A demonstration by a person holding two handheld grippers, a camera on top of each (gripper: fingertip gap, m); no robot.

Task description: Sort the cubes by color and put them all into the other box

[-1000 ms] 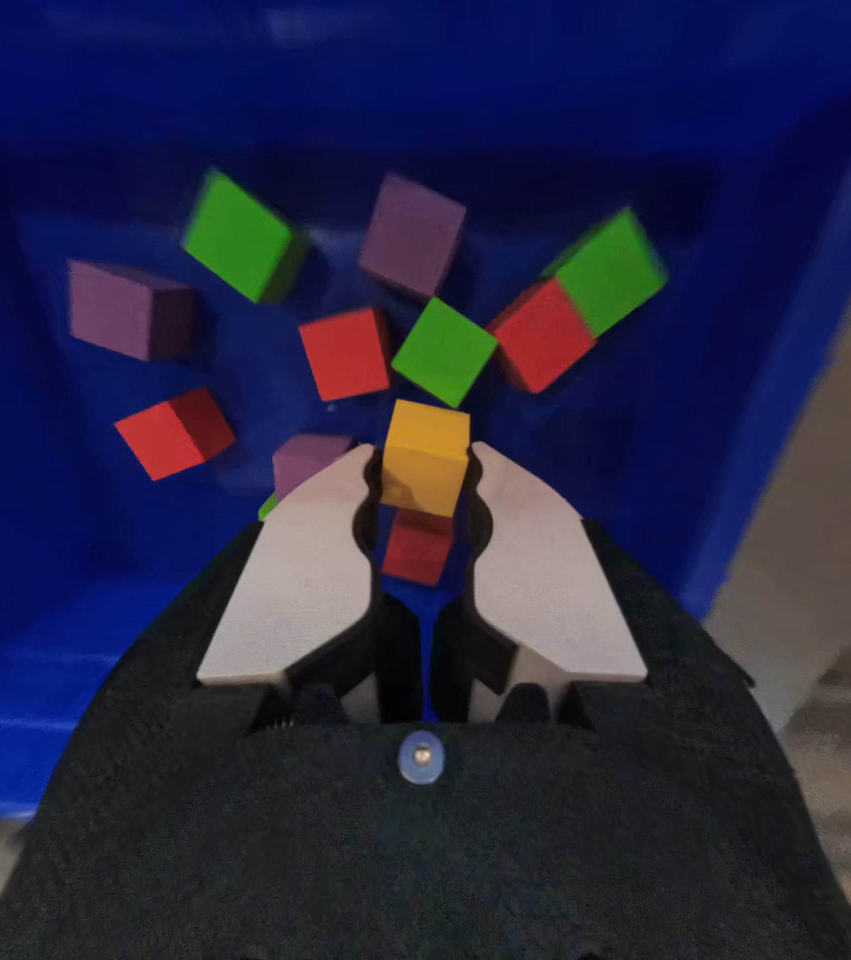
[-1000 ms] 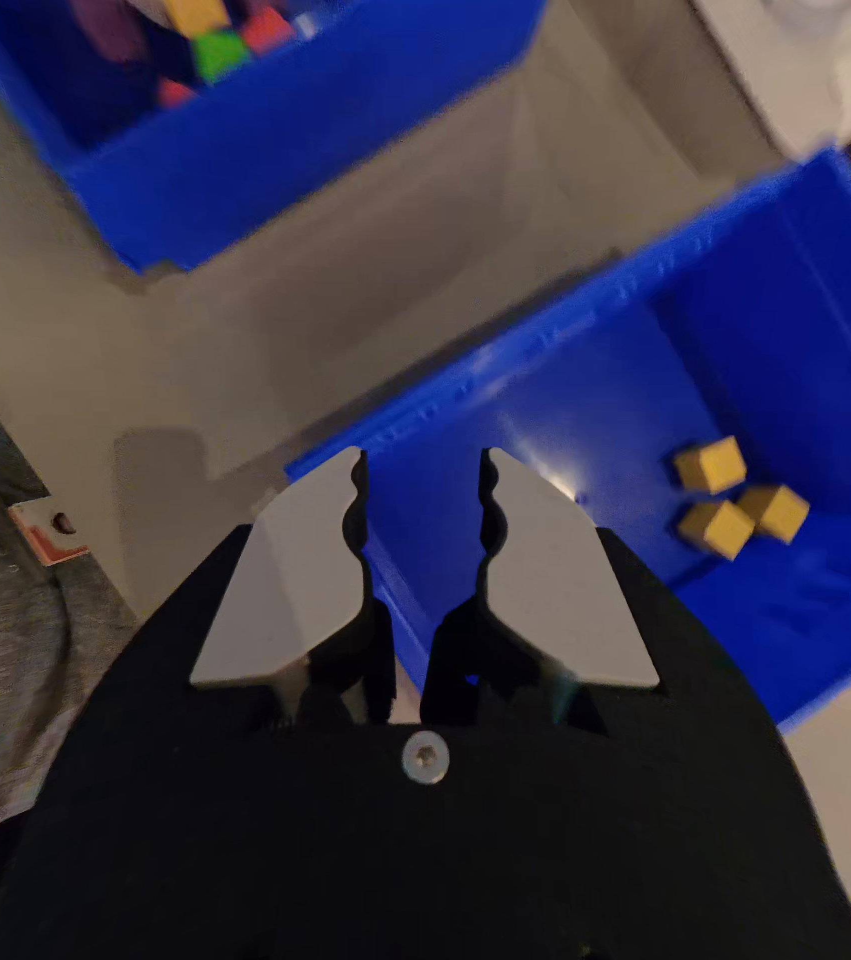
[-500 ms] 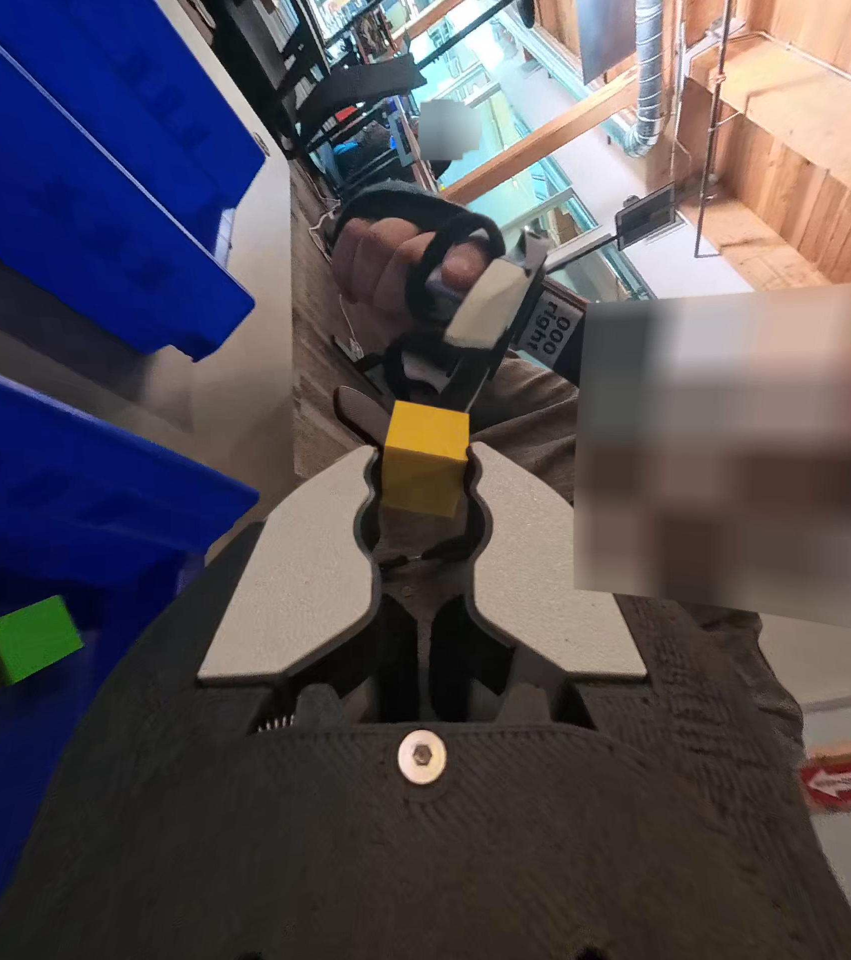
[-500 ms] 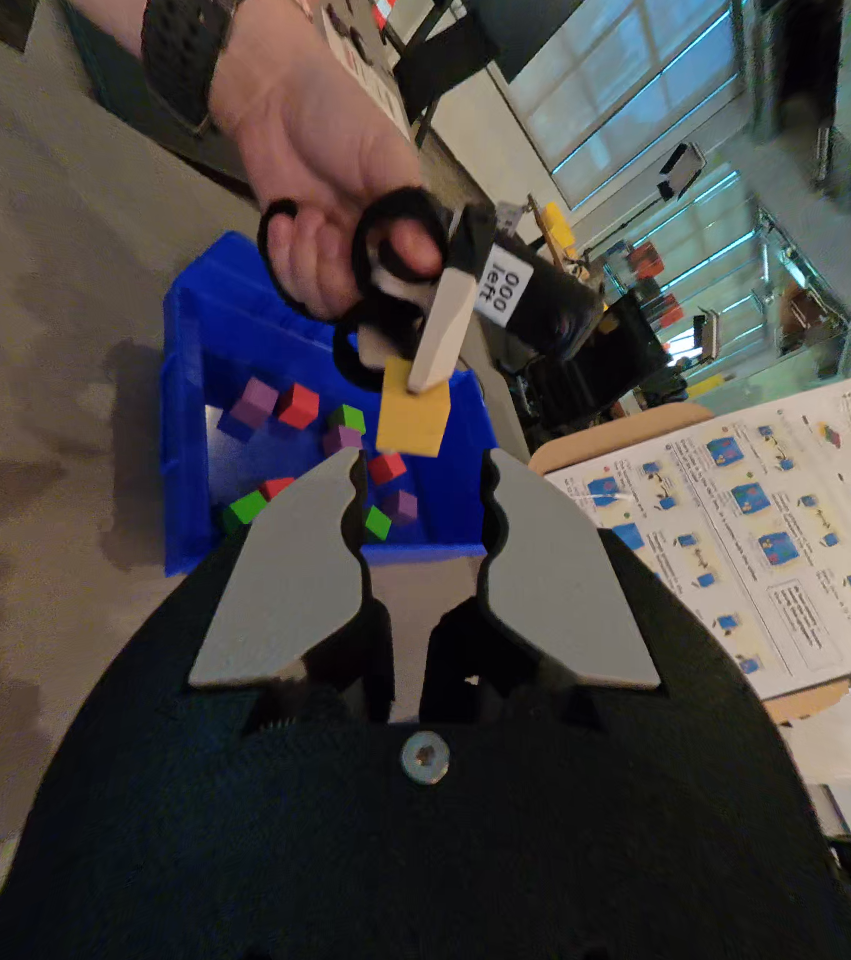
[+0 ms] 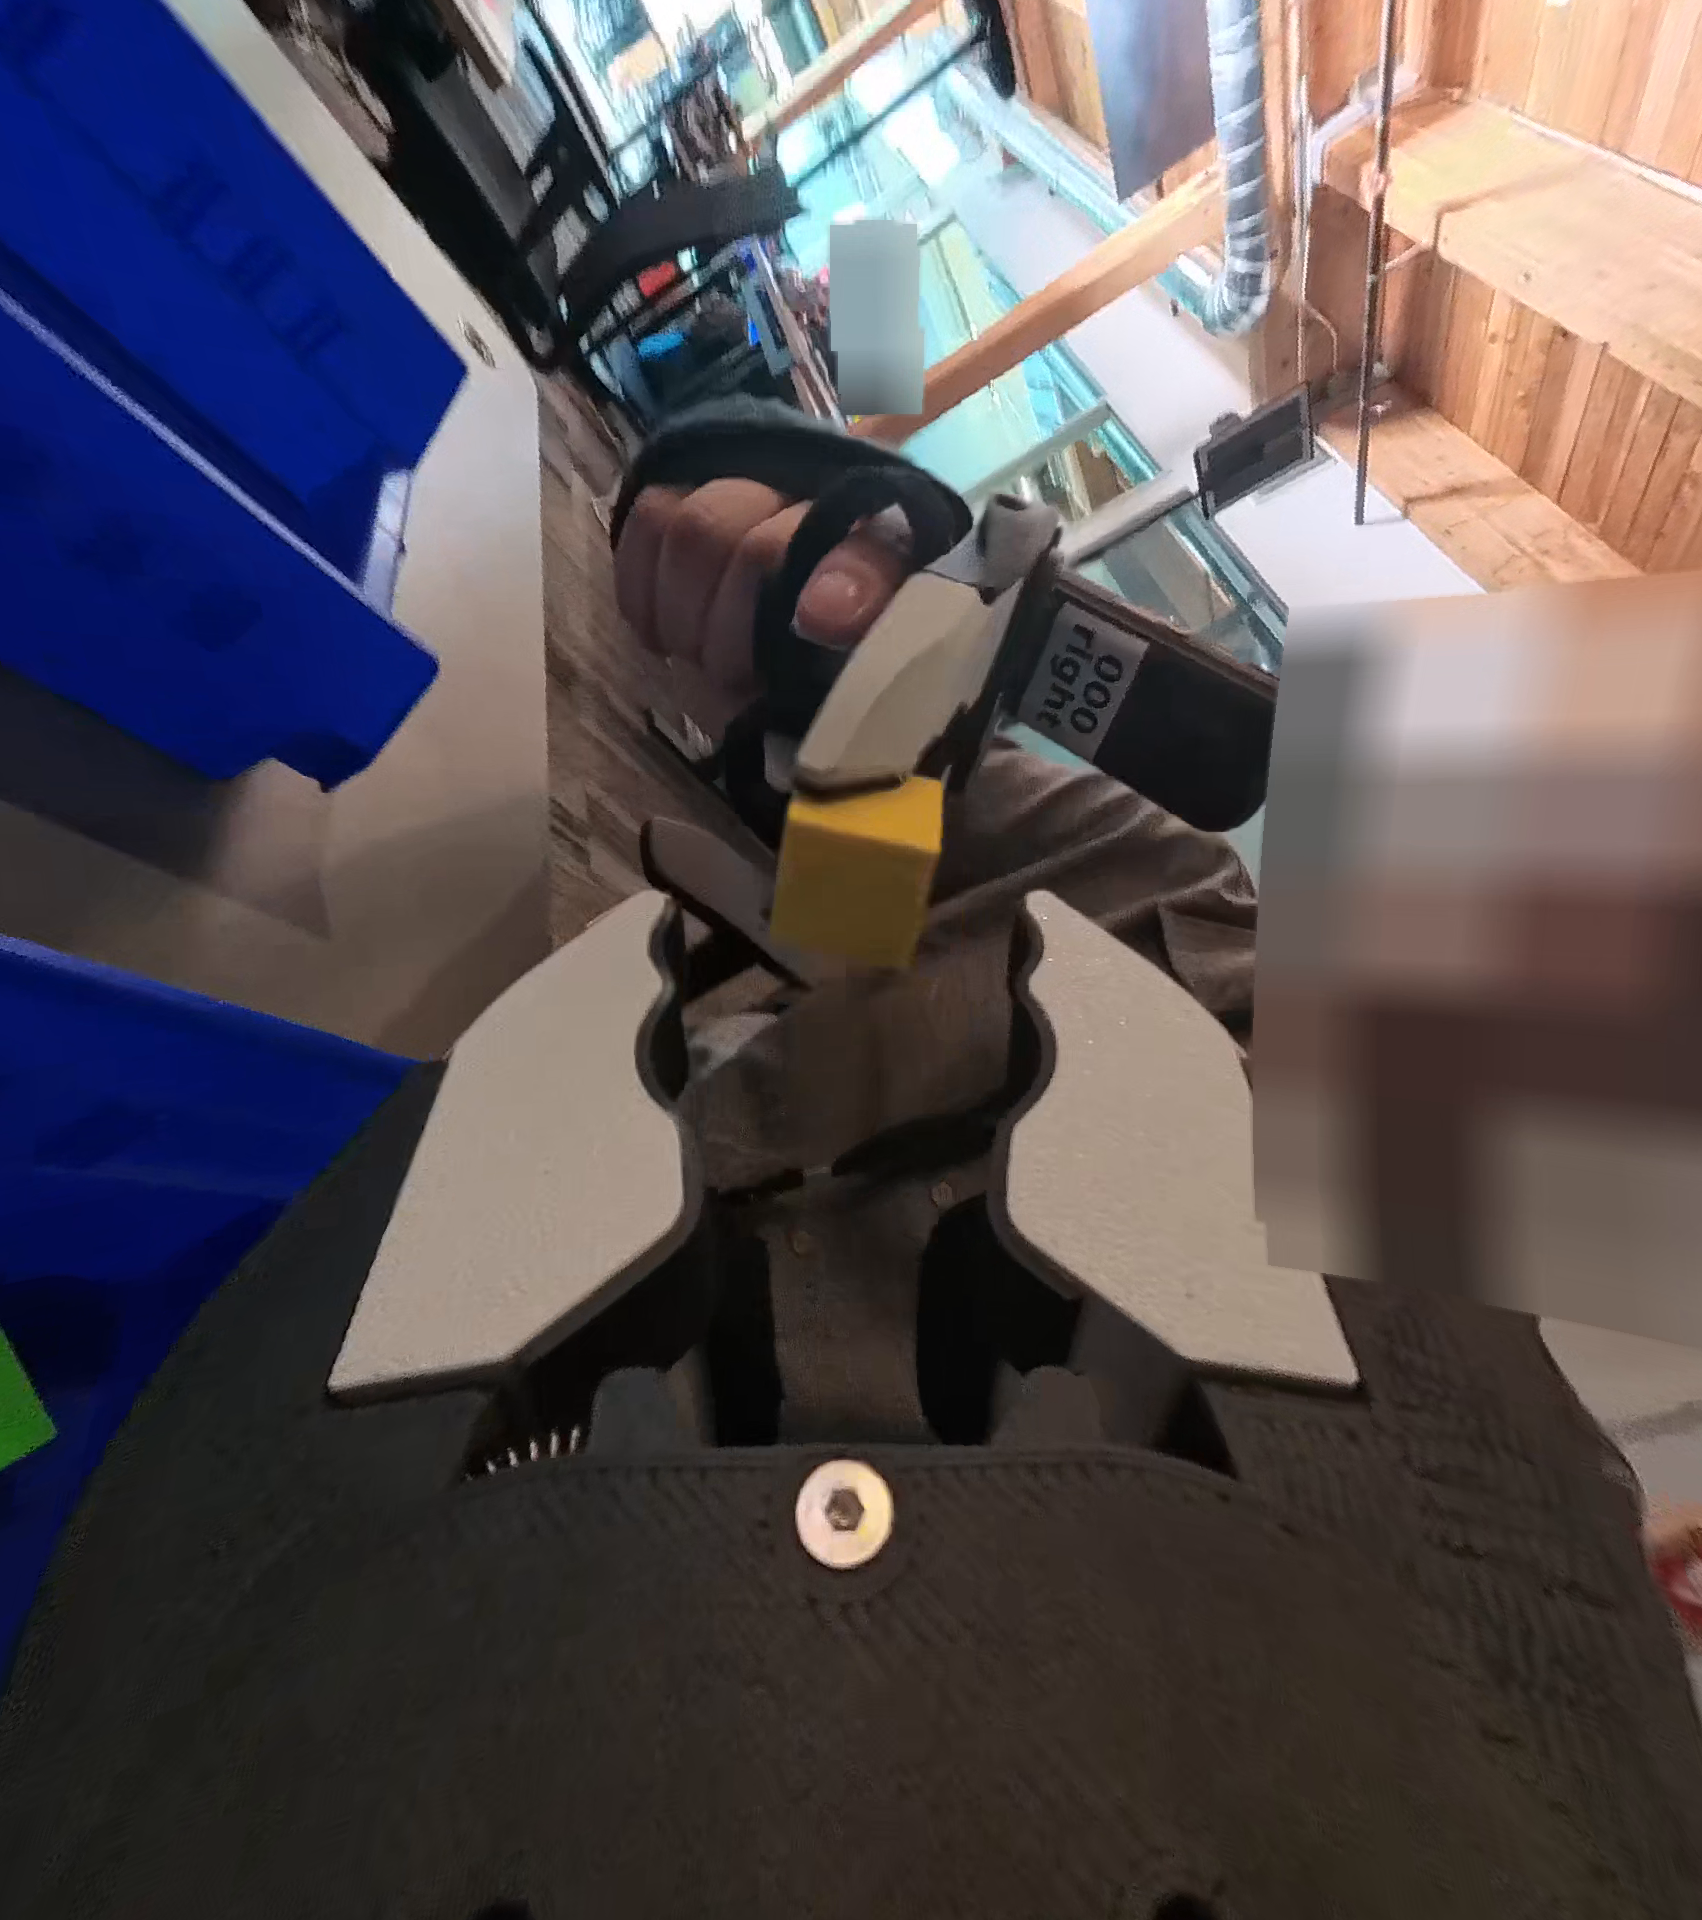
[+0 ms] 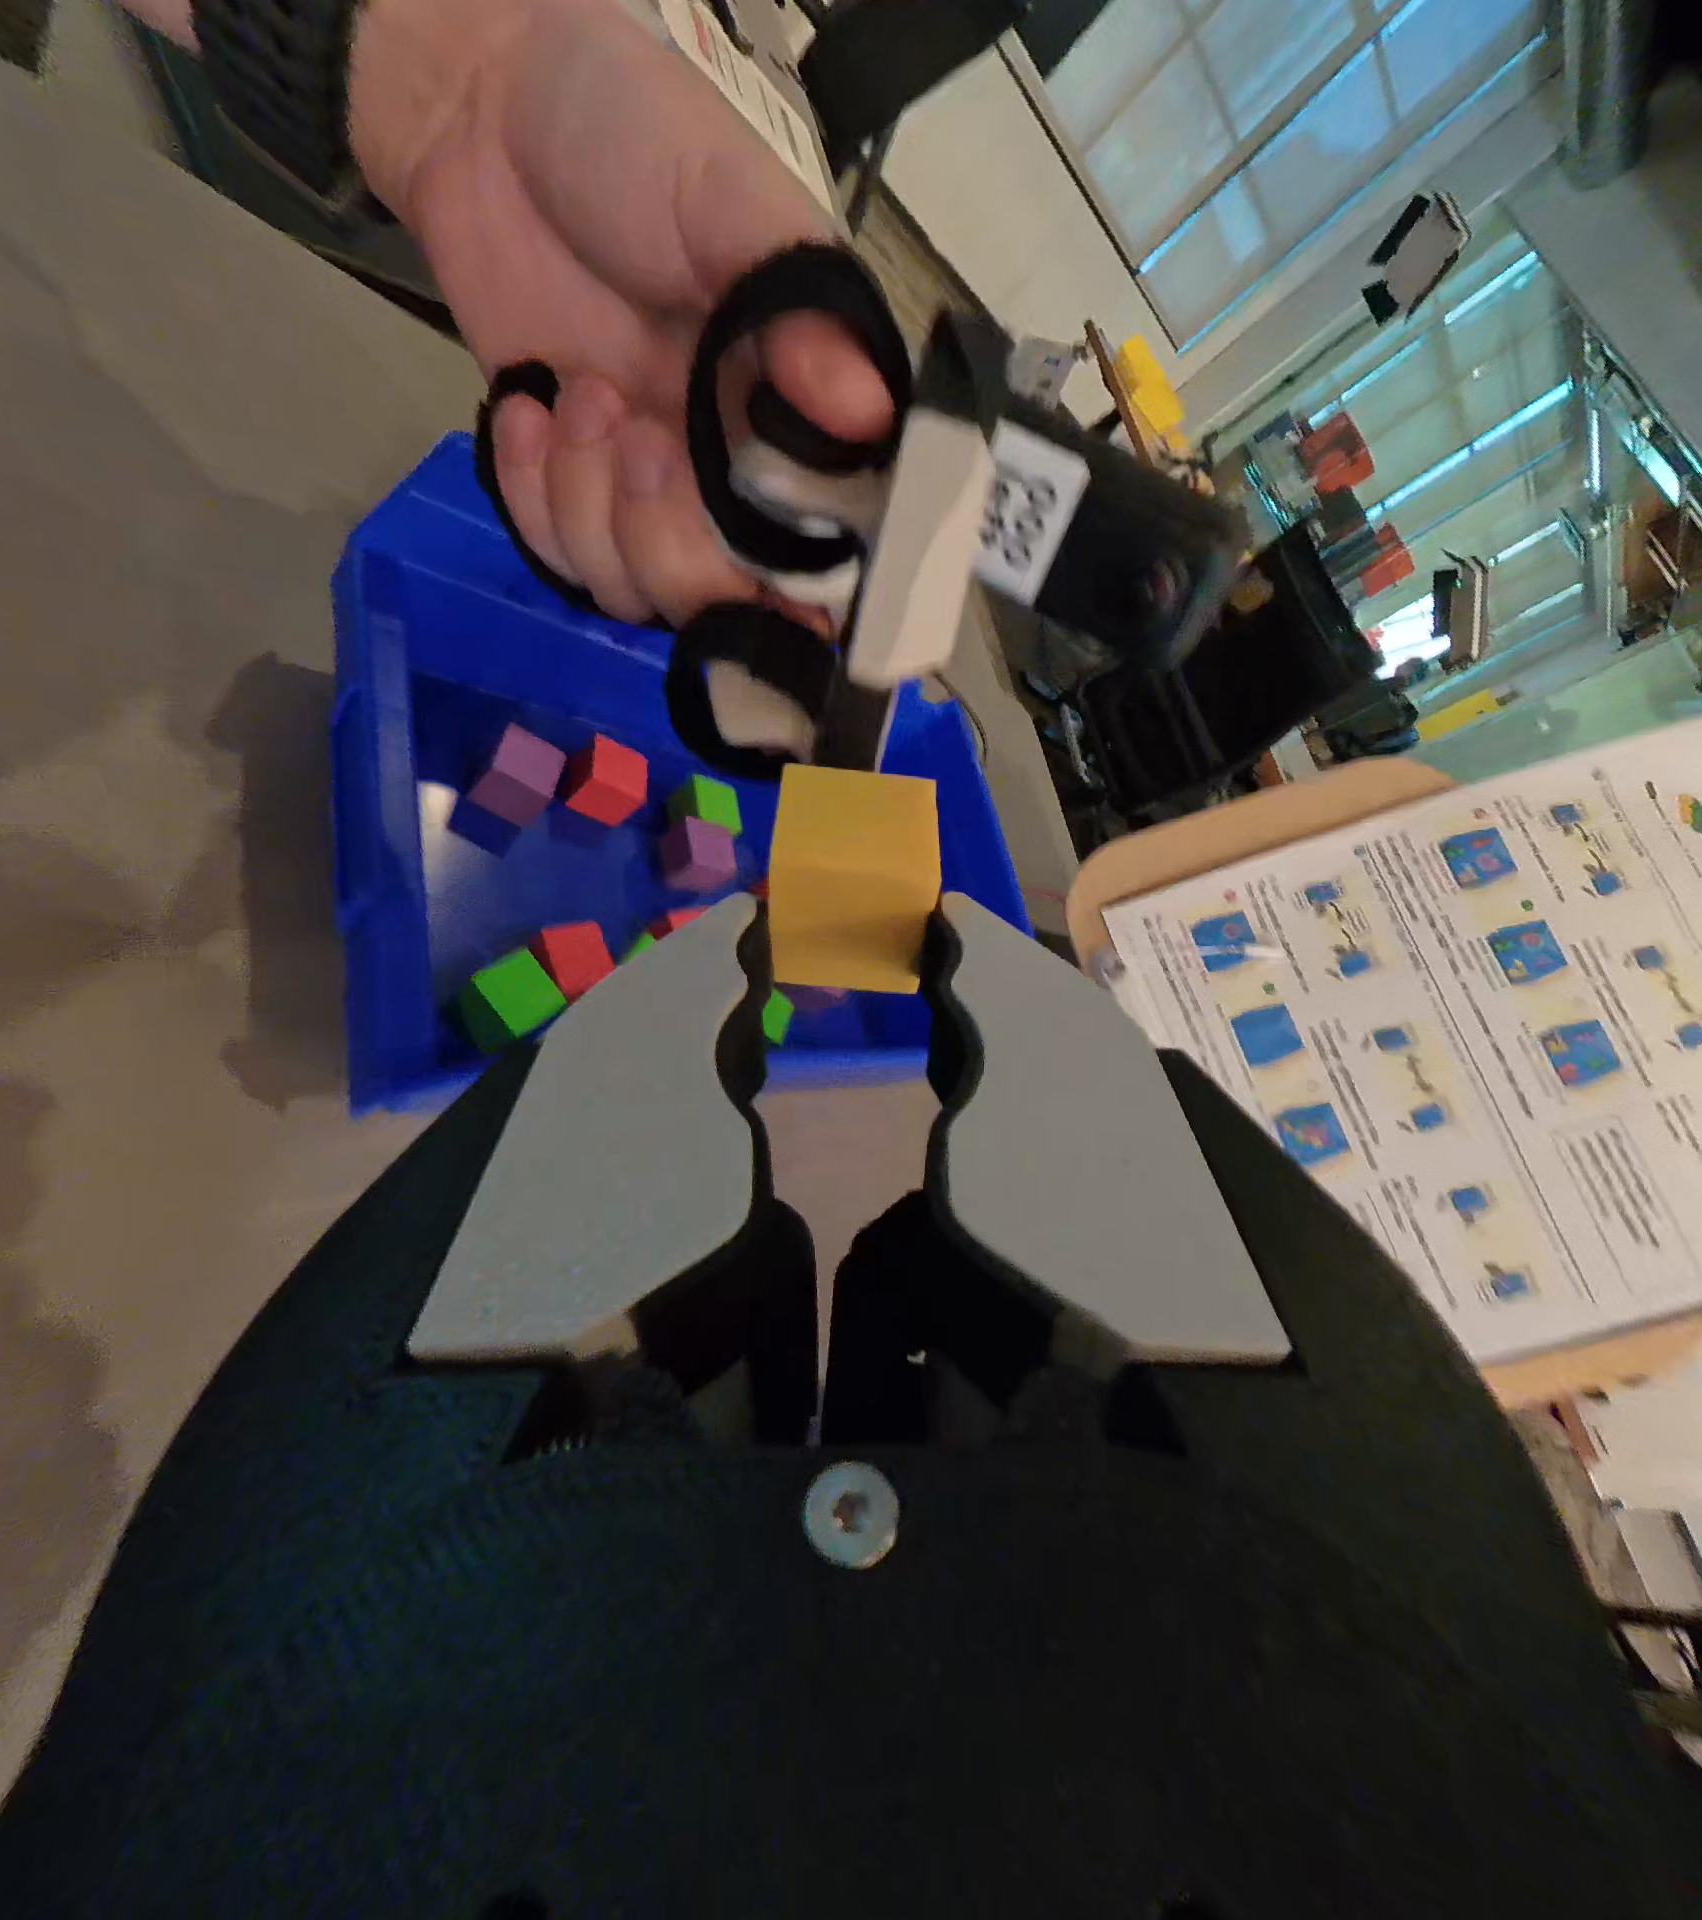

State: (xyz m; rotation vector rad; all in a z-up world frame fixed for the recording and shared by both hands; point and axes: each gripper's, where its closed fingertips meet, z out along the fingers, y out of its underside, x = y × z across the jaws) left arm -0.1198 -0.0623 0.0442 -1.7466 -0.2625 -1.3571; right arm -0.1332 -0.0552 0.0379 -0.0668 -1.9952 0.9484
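Now my right claw (image 6: 847, 925) pinches the yellow cube (image 6: 852, 883) at its tips — my left claw (image 5: 847, 925) is spread, the cube just beyond its tips, apart.

Yellow cube (image 6: 852, 878), blue bin (image 6: 390, 831)

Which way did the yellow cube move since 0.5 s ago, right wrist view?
Yes. The yellow cube now sits nearer the near rim of the blue bin, clamped in the jaws of the right gripper.
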